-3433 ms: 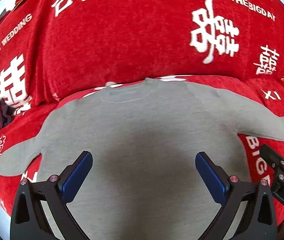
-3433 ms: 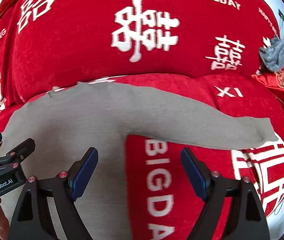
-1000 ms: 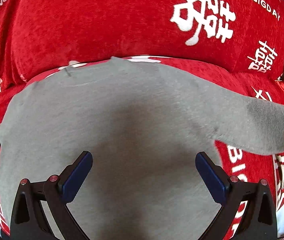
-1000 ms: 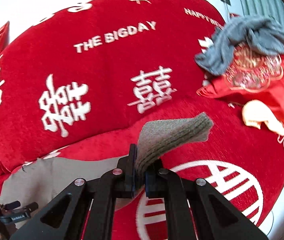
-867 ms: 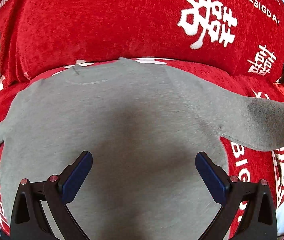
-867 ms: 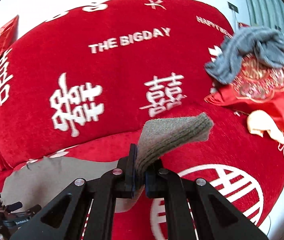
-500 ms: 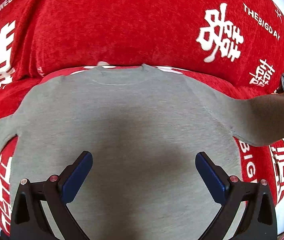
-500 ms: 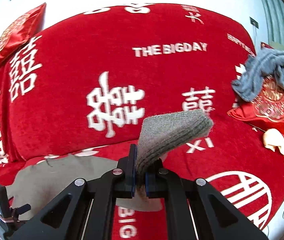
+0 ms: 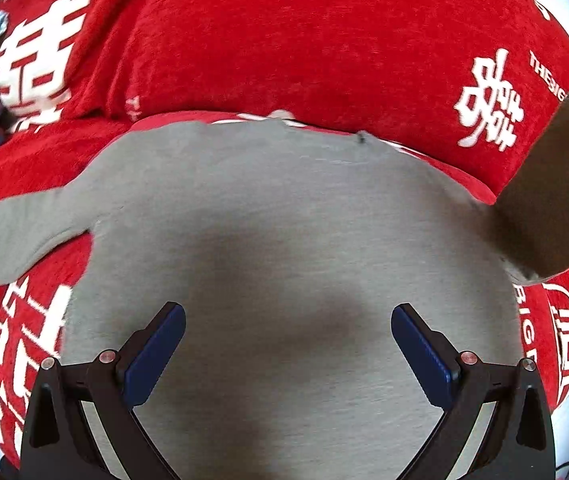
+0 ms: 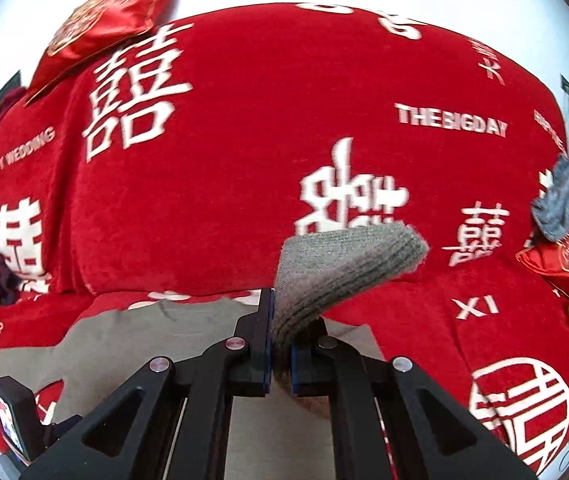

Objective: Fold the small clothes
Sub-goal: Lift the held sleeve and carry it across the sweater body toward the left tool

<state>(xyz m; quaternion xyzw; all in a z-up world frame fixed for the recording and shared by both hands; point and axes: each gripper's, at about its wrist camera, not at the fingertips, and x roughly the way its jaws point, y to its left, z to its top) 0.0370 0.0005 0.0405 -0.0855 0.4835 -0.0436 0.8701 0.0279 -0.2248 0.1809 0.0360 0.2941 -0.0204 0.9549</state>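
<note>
Grey sweater [image 9: 284,216] spread flat on red sofa cover [image 9: 268,40], left sleeve [image 9: 16,232] out sideways, left gripper [image 9: 287,344] hovering spread wide over the body, right gripper [image 10: 281,354] clamped on the lifted right sleeve cuff [image 10: 348,264].

My left gripper [image 9: 287,344] shows black angular arms, silver screw heads and dark blue pads [image 9: 155,354]. My right gripper [image 10: 280,344] matches: black frame, triangular cut-outs, silver screws, thin blue pad edges.
</note>
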